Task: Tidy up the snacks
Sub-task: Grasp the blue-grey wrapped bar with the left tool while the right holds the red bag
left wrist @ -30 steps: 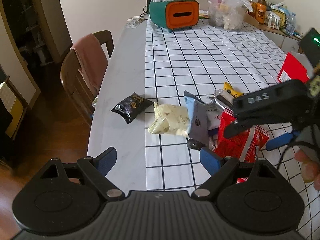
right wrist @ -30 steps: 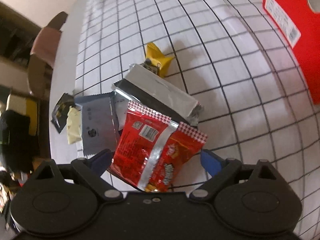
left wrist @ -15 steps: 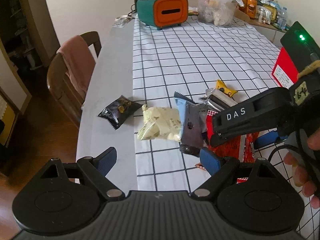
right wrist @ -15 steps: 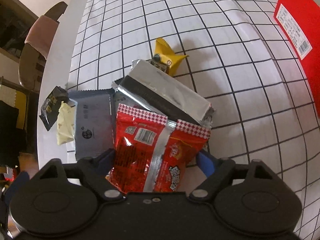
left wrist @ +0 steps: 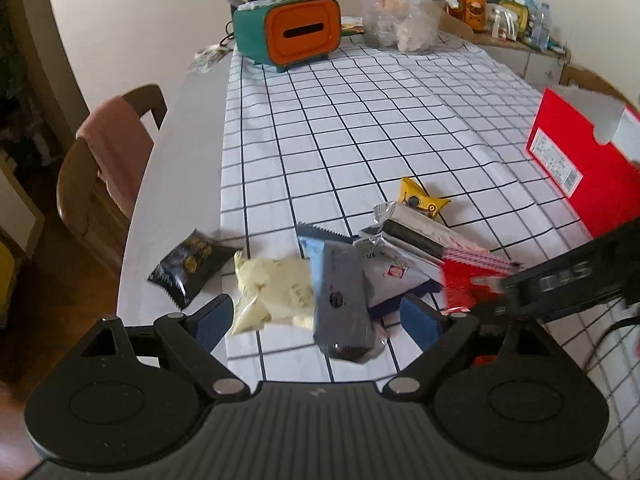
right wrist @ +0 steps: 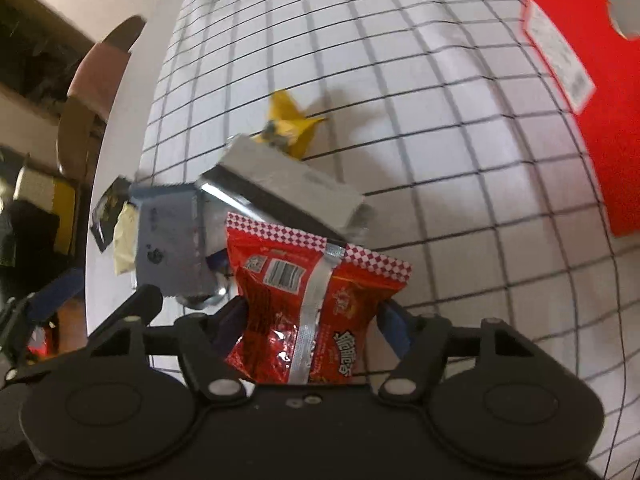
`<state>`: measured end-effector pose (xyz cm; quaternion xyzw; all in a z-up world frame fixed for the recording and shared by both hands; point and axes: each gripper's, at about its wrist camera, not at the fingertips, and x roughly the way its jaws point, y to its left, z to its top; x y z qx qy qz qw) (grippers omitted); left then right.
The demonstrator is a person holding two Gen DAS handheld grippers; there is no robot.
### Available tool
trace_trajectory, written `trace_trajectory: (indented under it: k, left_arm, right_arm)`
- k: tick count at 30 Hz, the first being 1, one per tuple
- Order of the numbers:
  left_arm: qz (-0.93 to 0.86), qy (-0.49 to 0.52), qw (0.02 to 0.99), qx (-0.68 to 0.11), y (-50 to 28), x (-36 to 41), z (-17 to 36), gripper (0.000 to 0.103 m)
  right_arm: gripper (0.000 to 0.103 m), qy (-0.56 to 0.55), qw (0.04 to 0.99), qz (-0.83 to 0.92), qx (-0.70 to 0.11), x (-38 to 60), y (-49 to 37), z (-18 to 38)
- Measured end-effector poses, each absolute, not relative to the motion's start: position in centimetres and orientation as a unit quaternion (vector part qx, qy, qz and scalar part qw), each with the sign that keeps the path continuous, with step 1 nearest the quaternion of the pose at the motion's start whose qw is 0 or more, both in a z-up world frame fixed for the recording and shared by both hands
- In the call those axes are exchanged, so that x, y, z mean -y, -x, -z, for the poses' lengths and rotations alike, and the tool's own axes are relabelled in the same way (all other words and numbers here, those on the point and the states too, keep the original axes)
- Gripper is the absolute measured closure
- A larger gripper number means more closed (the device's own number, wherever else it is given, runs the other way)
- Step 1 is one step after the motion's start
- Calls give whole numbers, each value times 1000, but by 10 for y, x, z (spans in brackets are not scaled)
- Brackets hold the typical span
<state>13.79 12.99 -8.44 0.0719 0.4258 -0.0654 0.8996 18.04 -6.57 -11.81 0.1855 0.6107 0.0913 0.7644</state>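
A pile of snack packets lies on the checked tablecloth point(left wrist: 360, 128). My right gripper point(right wrist: 312, 316) is shut on a red snack bag point(right wrist: 312, 304), also seen in the left wrist view point(left wrist: 468, 284). My left gripper point(left wrist: 316, 312) is open and empty, above a pale yellow packet point(left wrist: 276, 288) and a grey packet point(left wrist: 340, 304). A silver packet point(right wrist: 288, 188), a small yellow packet point(left wrist: 420, 198) and a black packet point(left wrist: 188, 268) lie close by.
A red box point(left wrist: 580, 152) stands at the right. A green and orange radio-shaped box point(left wrist: 296, 32) and a plastic bag point(left wrist: 400, 24) stand at the far end. A chair with a pink cloth point(left wrist: 108, 148) is on the left.
My right gripper has closed on the red snack bag. My left gripper has moved in toward the pile, still open.
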Motion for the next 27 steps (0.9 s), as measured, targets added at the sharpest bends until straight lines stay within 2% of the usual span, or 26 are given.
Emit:
trace_trajectory:
  k: [9,15,20,23,27]
  left_arm:
    - [53,-108,905,-409,-162,-109,92,13]
    - [52,-120,899,-418,-173,-103,101,37]
    - [47,-98,895,-433,-180,-110,104,68]
    - [51,-85,894,-436,-180,-111,104,78]
    - [49,-69,895,-438,-181,-114,102,81]
  right_arm:
    - [35,-215,768,-82,-597,105,-170,112]
    - [35,-227,770,-79,-592,120,-163,110]
    - [36,-230,773,-78,-586,126,-159,110]
    - [36,-231,774,-77,-584,129,-158,109]
    - [36,-232,775,-80,-582,131,-156,108]
